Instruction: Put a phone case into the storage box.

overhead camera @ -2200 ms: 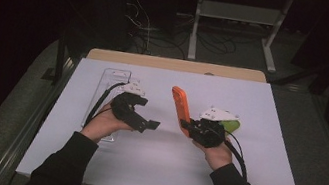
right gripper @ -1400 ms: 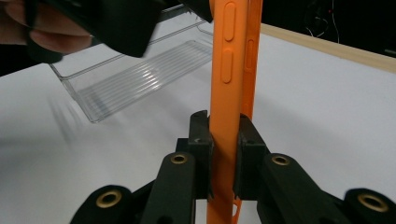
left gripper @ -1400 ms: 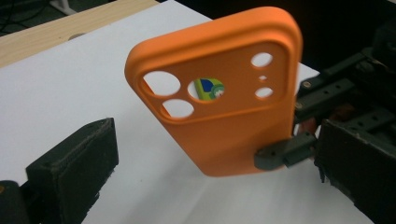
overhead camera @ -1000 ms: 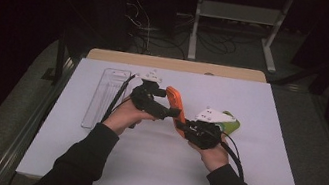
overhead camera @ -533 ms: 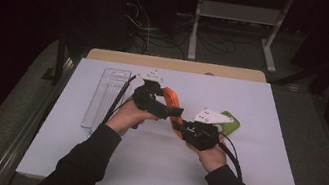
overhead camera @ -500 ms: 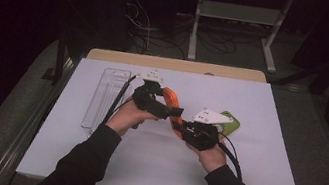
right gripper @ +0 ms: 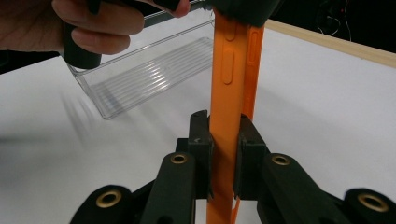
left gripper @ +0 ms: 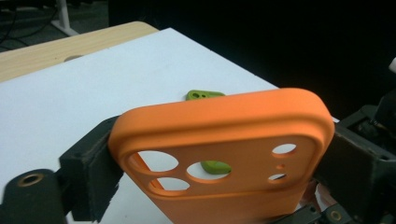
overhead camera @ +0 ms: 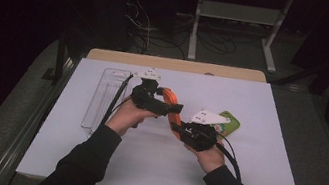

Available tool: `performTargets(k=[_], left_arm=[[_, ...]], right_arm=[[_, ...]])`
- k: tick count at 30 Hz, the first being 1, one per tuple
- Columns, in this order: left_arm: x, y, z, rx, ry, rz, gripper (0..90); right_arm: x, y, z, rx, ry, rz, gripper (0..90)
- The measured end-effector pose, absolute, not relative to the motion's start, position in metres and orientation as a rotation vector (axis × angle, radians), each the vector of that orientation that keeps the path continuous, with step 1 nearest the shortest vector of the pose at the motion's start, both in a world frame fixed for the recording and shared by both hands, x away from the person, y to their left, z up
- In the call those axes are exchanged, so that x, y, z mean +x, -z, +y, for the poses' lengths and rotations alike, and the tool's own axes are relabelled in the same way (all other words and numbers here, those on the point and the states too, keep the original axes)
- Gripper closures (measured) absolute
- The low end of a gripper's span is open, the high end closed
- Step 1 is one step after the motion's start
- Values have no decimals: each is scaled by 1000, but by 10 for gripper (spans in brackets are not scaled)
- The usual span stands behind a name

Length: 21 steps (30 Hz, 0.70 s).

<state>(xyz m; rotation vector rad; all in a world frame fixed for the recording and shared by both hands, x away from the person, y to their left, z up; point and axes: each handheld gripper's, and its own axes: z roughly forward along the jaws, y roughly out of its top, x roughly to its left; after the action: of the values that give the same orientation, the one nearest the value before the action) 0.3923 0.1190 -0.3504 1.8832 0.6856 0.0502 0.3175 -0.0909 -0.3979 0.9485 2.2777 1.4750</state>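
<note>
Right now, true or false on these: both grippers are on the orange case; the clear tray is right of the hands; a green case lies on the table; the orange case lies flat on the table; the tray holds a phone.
1. Both the left gripper and the right gripper grip the orange phone case. True; the left gripper's jaws have just been closing and now sit on both of its edges.
2. The clear tray is right of the hands. False: it lies left of them in the high view.
3. A green case lies on the table. True.
4. The orange case lies flat on the table. False: it is held up off the white top.
5. The tray holds a phone. False: it looks empty.
</note>
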Motion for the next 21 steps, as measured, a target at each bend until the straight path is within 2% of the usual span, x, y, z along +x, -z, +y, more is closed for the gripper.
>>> performTargets(k=[13,14,21], left_arm=[[394,351,121,1895,-24,672,147],[394,350,121,1900,-28,671,147],[396,347,129,1917,-52,693,148]], right_arm=[[318,399,-90,936,-1448,2306,769],[319,399,-91,929,-1450,2321,694],[318,399,-101,909,-1412,2378,585]])
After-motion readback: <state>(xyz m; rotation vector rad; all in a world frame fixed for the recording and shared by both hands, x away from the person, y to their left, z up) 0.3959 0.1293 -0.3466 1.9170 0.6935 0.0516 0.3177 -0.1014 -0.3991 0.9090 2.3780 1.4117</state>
